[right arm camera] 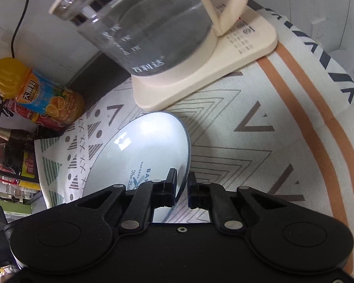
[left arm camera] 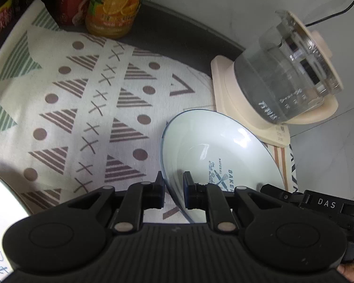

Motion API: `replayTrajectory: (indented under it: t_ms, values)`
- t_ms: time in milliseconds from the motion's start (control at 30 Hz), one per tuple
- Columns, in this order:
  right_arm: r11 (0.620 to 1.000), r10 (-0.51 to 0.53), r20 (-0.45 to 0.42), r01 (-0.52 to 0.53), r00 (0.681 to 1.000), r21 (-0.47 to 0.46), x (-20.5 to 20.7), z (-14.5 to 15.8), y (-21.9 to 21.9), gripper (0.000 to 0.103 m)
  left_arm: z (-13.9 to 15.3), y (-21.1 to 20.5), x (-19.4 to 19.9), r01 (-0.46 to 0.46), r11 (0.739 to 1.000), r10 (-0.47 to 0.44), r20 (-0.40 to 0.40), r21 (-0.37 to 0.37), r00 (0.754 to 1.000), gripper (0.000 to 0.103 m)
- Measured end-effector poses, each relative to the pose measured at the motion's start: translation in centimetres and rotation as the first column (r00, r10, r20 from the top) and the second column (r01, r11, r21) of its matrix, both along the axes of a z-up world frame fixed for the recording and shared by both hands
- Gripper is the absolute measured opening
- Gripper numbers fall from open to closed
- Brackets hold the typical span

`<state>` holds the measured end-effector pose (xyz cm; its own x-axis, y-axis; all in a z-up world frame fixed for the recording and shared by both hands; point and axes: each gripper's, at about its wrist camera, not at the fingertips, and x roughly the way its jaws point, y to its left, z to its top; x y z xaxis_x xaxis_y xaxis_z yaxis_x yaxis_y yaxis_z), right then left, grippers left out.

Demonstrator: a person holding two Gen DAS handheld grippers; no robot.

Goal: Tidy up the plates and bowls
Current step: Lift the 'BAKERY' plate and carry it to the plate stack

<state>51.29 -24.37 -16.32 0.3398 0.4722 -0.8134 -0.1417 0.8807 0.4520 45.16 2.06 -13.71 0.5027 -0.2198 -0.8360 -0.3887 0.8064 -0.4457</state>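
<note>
Gripping opposite edges of the white plate (left arm camera: 224,146), both tools are on it at once: the left gripper (left arm camera: 173,186) has its two fingers straddling the plate's left rim, one finger outside and one inside, pinched on the thin edge, and the right gripper (right arm camera: 181,185) does the same on the right rim, its fingers closed down to the thickness of the plate. That plate sits tilted over the patterned tablecloth (left arm camera: 87,99), its blue-lined edge raised on the left side, and the blue bakery lettering shows in its well. Just beyond its far edge stands the glass kettle (right arm camera: 148,23) on a cream base (right arm camera: 200,70), the base near the plate's rim but, from the right wrist view, apart from it. Far left, at the cloth's back edge, an orange juice bottle (left arm camera: 113,4) stands beside a red-labelled bottle (left arm camera: 73,0). A black cable (right arm camera: 21,16) trails along the wall behind the kettle.
</note>
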Motion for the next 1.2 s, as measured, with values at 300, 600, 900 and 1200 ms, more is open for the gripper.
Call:
replayTrajectory:
  t_ms: [300, 600, 900, 1200]
  values:
    - [1.0, -0.012, 0.066, 0.012, 0.998, 0.012, -1.5, 2.2, 1.3, 0.009, 1.7, 1.1, -1.5, 0.002, 1.0, -0.002, 0.048, 0.002, 0.999, 0.013]
    - [1.0, -0.011, 0.104, 0.009, 0.994, 0.017, -3.9, 3.6, 3.0, 0.009, 2.6, 3.2, -4.0, 0.0, 1.0, -0.001, 0.064, 0.009, 0.998, 0.013]
    - [0.999, -0.018, 0.116, 0.014, 0.993, 0.028, -6.8, 4.2, 5.4, 0.009, 3.8, 6.3, -6.8, 0.006, 1.0, -0.008, 0.072, 0.024, 0.997, 0.013]
    - [1.0, -0.005, 0.135, 0.002, 0.991, 0.021, -10.2, 4.4, 9.0, 0.01, 4.1, 9.5, -9.8, 0.018, 0.999, -0.021, 0.073, 0.038, 0.997, 0.013]
